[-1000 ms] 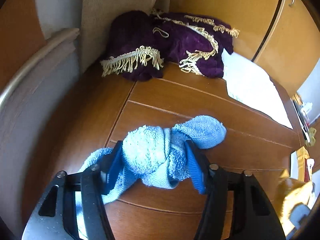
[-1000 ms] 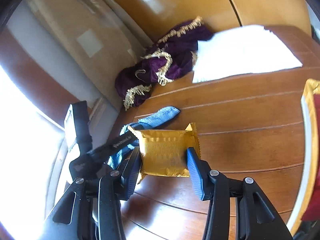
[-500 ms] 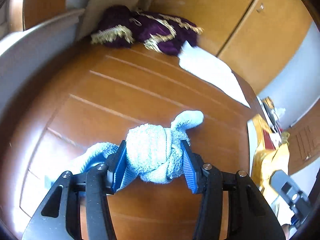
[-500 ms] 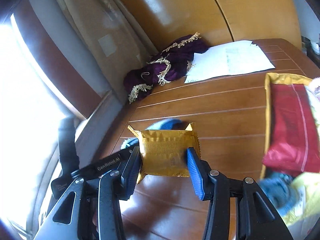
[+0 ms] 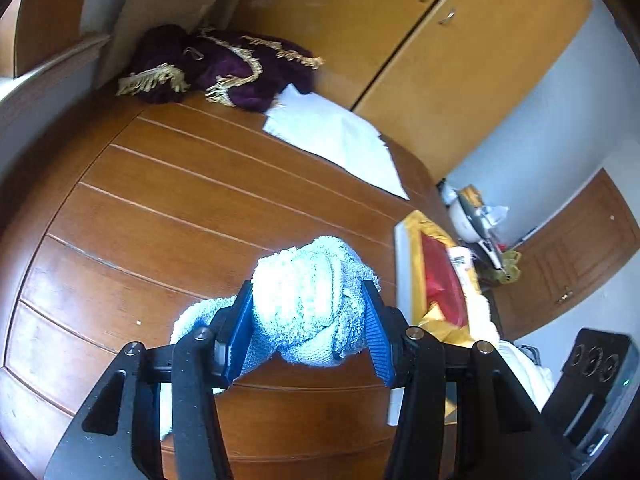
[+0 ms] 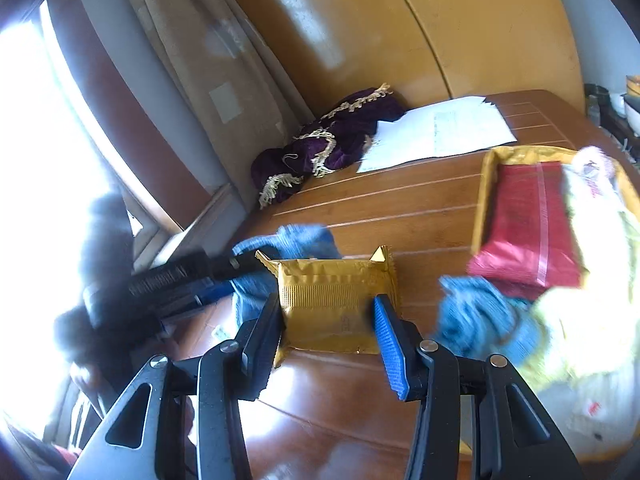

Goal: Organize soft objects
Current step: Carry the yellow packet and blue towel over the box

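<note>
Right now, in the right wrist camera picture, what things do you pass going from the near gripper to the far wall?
Right gripper → gold packet it grips → bare wooden table → purple fringed cloth → wooden cupboard doors.

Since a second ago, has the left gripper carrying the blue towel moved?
Yes. In the left wrist view the left gripper, shut on the blue towel, has pulled back from the purple cloth and swung right toward the yellow tray.
</note>
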`<act>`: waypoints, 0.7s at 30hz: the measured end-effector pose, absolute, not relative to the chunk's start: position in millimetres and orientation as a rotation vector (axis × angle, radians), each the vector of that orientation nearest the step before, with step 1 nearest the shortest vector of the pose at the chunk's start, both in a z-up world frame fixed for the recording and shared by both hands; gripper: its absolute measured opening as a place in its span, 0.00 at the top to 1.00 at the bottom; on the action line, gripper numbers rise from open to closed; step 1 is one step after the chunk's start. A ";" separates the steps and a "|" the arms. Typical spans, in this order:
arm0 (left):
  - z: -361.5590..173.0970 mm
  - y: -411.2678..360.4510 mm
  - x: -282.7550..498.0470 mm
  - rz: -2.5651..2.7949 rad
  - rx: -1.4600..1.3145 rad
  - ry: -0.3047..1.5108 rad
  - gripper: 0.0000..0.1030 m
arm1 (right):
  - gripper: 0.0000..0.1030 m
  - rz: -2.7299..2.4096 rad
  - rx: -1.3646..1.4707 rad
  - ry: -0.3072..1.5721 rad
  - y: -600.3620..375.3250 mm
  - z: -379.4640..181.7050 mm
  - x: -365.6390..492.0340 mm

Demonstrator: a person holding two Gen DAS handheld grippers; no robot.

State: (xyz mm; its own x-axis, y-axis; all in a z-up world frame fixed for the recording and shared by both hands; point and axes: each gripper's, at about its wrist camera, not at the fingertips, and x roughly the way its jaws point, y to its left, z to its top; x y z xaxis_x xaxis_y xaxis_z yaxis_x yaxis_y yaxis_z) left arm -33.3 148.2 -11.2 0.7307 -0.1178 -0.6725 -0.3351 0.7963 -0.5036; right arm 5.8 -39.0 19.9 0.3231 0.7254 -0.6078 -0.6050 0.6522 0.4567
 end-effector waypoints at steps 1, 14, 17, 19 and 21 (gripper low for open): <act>-8.4 144.9 -34.2 0.113 -0.654 0.747 0.53 | 0.54 0.866 0.156 0.871 -45.6 21.4 2.4; 6.4 103.7 -20.6 -0.058 -0.642 0.744 0.53 | 0.54 0.600 0.164 0.806 -112.0 41.3 24.4; 9.9 92.4 -19.8 -0.084 -0.620 0.736 0.53 | 0.54 0.570 0.201 0.815 -125.2 41.1 41.9; 11.6 86.8 -18.3 -0.102 -0.616 0.734 0.53 | 0.54 0.557 0.203 0.815 -126.9 40.7 52.1; 12.2 80.8 -15.2 -0.118 -0.607 0.741 0.53 | 0.54 0.555 0.206 0.821 -128.6 40.2 61.7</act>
